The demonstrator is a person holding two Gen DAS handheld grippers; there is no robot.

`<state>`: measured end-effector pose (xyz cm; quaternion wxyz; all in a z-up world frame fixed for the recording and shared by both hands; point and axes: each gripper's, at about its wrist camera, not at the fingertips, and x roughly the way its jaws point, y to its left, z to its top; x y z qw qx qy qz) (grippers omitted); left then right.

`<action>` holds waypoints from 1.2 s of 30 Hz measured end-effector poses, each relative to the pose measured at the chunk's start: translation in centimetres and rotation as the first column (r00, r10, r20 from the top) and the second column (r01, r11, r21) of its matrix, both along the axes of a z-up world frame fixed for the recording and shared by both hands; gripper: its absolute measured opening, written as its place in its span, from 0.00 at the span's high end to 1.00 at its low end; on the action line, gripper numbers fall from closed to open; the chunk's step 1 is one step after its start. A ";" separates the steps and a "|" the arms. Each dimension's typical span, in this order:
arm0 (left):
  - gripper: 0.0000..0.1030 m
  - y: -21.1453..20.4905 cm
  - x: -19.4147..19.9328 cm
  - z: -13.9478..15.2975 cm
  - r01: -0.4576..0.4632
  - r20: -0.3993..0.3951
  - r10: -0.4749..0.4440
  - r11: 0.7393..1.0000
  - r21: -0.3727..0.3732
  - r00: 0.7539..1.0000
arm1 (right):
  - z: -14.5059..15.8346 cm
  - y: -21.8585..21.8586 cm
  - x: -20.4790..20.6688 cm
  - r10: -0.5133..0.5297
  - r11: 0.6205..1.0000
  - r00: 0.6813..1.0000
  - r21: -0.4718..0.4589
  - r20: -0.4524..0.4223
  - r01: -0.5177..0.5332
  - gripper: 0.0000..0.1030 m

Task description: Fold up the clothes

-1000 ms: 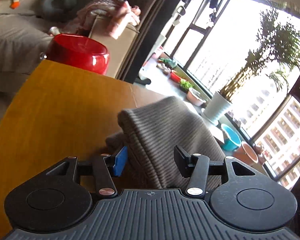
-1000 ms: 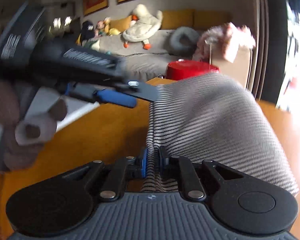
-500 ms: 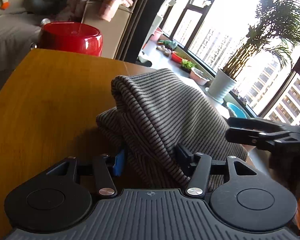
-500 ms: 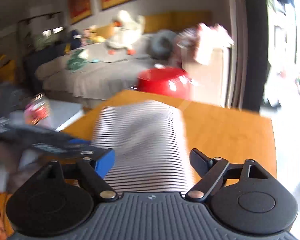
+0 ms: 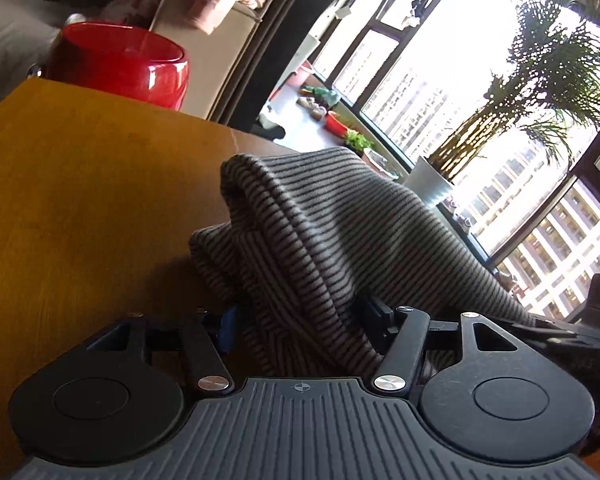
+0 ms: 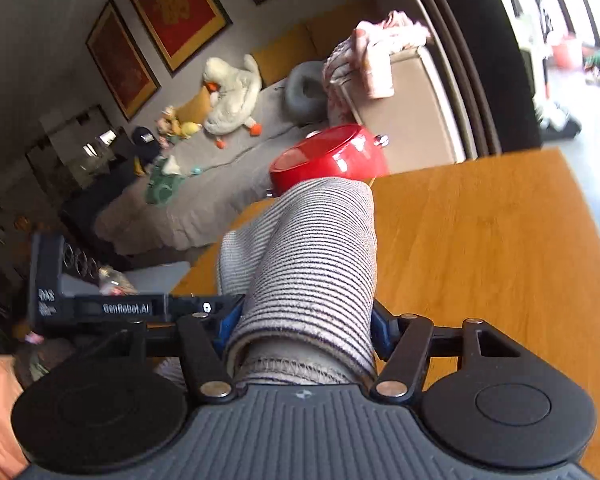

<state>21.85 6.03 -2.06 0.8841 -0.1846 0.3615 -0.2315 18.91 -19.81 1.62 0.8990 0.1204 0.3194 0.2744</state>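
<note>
A: Striped garment, where?
B: Bunched, lower centre of both views. Left gripper straddles a thick fold, fingers wide; whether they pinch it, cannot tell. Right gripper likewise, cannot tell.
A: Surface?
B: Wooden table. Red pot upper left, window and palm right. Left gripper enters the right view mid-left.

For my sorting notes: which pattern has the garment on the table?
The garment has thin dark stripes on grey-brown knit, clearest in the left wrist view.
</note>
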 end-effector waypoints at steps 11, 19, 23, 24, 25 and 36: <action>0.41 -0.7 -4.1 6.9 -0.070 0.241 0.043 0.992 0.102 0.970 | -0.9 2.5 -2.1 -0.056 0.959 0.987 -0.267 0.149 0.095 0.32; 0.46 -3.3 -1.9 3.4 0.008 0.121 -0.024 0.991 0.133 0.992 | -0.2 3.4 -3.2 -0.069 0.940 0.980 -0.318 0.185 0.126 0.30; 0.49 -3.1 -2.3 2.7 0.017 0.156 -0.044 0.984 0.175 0.987 | 1.3 3.0 -4.5 -0.028 0.945 0.967 -0.308 0.253 0.108 0.29; 0.49 -3.1 -2.4 2.7 0.019 0.156 -0.047 0.985 0.173 0.987 | 1.9 3.1 -5.1 -0.006 0.948 0.959 -0.302 0.285 0.096 0.29; 0.49 -3.0 -2.4 2.7 0.019 0.156 -0.047 0.985 0.172 0.987 | 2.5 3.3 -5.8 0.019 0.952 0.948 -0.295 0.319 0.080 0.29; 0.56 -1.6 -2.5 2.2 0.012 0.149 -0.030 0.993 0.117 0.988 | 0.1 7.8 -6.5 0.198 0.896 0.936 -0.440 0.291 -0.053 0.31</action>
